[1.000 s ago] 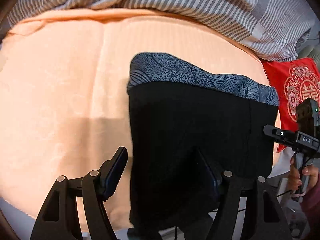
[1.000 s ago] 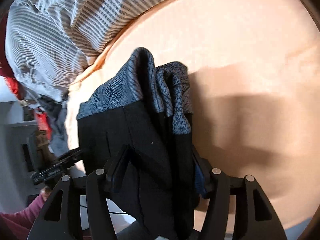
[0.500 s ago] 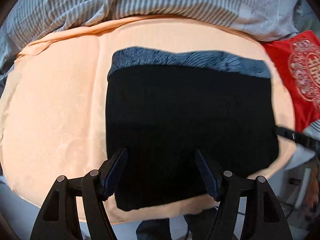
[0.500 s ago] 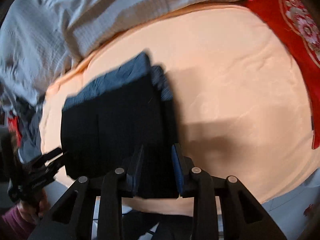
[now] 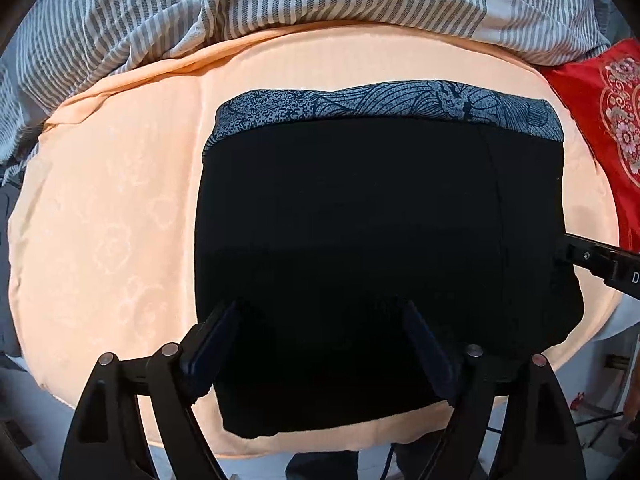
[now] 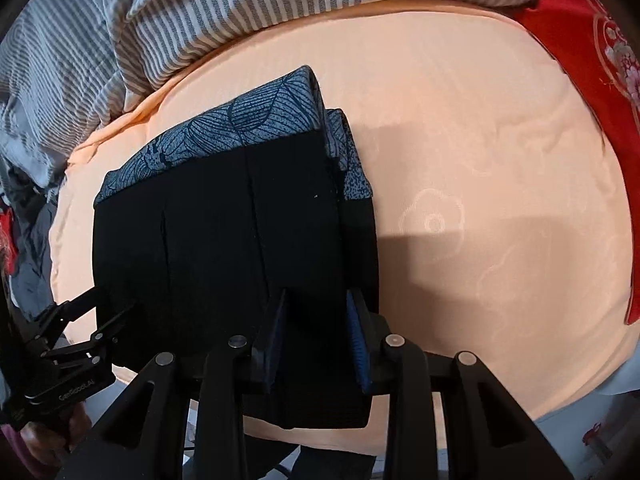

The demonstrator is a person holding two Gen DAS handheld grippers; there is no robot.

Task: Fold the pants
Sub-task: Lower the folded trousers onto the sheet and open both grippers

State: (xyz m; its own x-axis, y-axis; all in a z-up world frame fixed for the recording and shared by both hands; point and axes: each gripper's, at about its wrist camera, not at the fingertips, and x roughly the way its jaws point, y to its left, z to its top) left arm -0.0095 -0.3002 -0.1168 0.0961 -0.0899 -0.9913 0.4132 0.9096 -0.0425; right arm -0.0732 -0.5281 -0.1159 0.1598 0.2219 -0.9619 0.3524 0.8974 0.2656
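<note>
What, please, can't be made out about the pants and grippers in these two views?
- Pants: the layers under the top fold are covered by the black cloth in both views.
- Right gripper: in the right wrist view, pad contact with the cloth is unclear, black on black.
- Left gripper: jaws opening; its body is cut off by the bottom edge in the left wrist view.
</note>
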